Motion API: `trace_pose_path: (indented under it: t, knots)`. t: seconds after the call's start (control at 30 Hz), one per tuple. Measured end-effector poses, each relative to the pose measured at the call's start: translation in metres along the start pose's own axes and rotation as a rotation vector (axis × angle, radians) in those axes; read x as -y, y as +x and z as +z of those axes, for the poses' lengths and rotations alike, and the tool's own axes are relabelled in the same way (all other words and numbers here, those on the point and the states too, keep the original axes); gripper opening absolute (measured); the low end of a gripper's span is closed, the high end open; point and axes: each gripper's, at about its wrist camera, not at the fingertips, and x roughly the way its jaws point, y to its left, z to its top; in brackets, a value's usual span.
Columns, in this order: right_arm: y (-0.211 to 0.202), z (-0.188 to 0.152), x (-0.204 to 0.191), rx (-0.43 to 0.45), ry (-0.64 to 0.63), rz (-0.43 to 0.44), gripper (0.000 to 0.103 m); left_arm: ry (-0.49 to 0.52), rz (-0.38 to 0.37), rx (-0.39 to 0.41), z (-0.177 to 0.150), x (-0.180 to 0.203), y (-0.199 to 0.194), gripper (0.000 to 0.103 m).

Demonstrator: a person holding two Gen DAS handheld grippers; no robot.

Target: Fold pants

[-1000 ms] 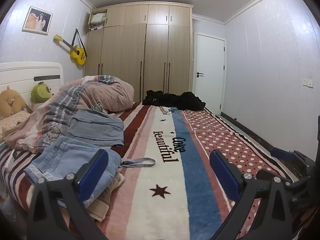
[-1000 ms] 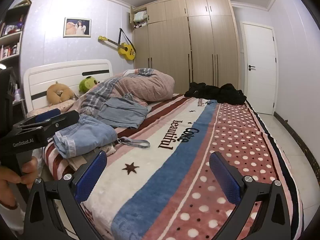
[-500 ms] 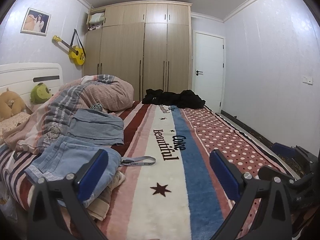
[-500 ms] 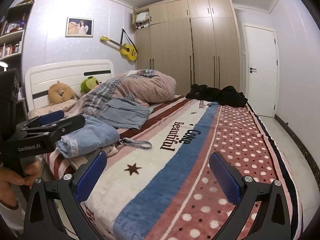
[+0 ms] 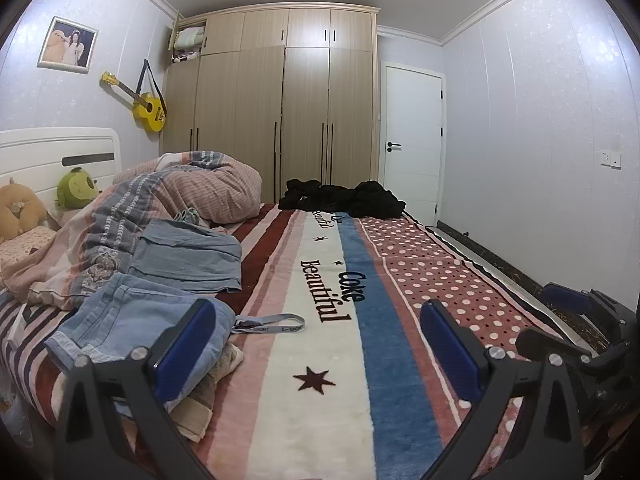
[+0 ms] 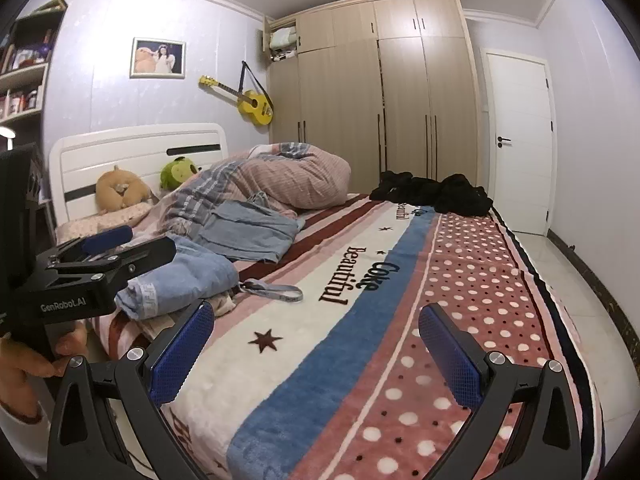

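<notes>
1. Presently the left gripper (image 5: 316,344) hangs over the near edge of the bed (image 5: 320,420), blue-padded fingers (image 5: 184,348) spread wide, nothing between them.
2. Right gripper (image 6: 316,344) likewise over the near edge, fingers (image 6: 452,360) wide apart and empty; the polka-dot strip of the blanket (image 6: 460,280) lies below it.
3. Right view: the left gripper shows in profile at the frame's left, a hand (image 6: 28,360) around its handle.
4. Folded light-blue jeans (image 5: 132,320) sit at the bed's near left corner, on top of a pale cream garment (image 5: 208,396) that pokes out beneath.
5. A second blue denim piece (image 5: 188,256) lies just behind the jeans, toward the headboard side, partly on the rumpled duvet (image 5: 192,192).
6. Grey strap (image 5: 272,324) printed "SPORT" lies flat on the blanket, one end touching the jeans.
7. Black clothing heap (image 5: 344,198) at the far edge of the bed, near the wardrobe (image 5: 280,100); whether it is pants cannot be told.
8. Neither gripper touches any garment.
</notes>
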Motion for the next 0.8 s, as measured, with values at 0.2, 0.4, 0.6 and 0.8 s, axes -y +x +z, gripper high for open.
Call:
trace_pose_path:
  t: [0.2,0.4,0.6,0.8]
  knots:
    - [-0.0013,-0.0003,0.0002,-0.001,0.001,-0.001,0.102,0.000,-0.006,0.000,0.0005,0.0020,-0.0002,0.102]
    - [-0.0015,-0.0004,-0.0001,0.000,0.002,0.000,0.102,0.000,-0.007,0.001,0.0012,0.0030,-0.0001,0.102]
    - [-0.0023,-0.0004,-0.0005,0.001,0.003,-0.001,0.102,-0.001,-0.008,0.000,0.0011,0.0032,-0.0002,0.102]
    - [-0.0031,0.0002,0.0007,0.000,0.005,0.000,0.102,-0.001,-0.009,0.001,0.0014,0.0036,-0.0001,0.102]
